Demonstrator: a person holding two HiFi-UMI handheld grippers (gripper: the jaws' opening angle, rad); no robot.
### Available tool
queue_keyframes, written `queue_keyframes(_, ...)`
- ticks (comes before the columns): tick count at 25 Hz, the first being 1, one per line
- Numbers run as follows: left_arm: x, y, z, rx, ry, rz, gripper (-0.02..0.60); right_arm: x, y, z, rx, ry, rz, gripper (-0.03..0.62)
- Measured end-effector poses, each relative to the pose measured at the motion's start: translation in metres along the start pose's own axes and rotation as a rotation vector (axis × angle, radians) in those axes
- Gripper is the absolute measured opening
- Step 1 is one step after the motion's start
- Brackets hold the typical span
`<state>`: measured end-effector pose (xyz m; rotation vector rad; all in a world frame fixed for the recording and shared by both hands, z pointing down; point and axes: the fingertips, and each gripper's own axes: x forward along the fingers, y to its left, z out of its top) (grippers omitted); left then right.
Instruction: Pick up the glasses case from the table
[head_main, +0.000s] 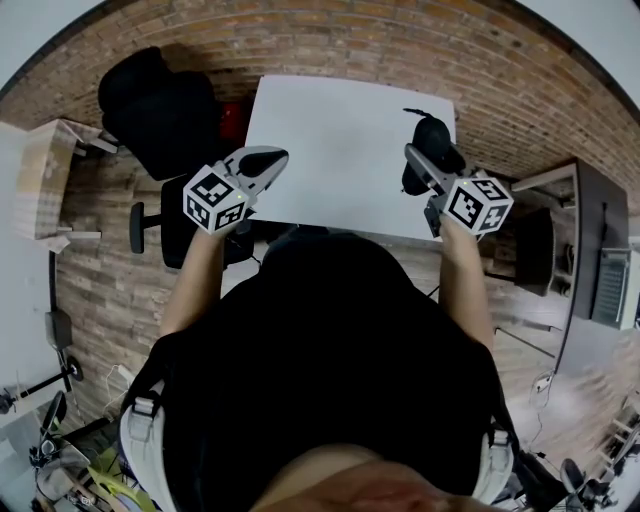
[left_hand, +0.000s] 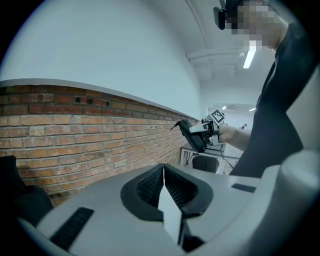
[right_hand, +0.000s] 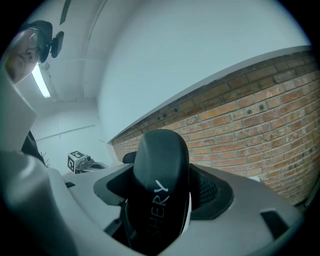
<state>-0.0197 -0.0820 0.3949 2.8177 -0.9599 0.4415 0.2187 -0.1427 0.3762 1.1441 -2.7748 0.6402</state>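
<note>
Right tongs (head_main: 420, 160) grip case (right_hand: 160, 175) at 1 o'clock, held clear of worktop (head_main: 340, 150), so pick looks done. Left tongs (head_main: 265, 160) closed, empty, spare at 11.

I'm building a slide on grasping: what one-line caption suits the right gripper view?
Right gripper shut on the black glasses case, with the brick wall behind.
</note>
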Motion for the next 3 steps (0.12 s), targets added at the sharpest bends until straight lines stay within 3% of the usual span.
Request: queue_keyframes(3,-0.0043,0.0006,0.0002,-0.003,-0.004,0.007,0.011,-0.0031,0.0033,0.001,-0.003,-0.002,0.003,0.339)
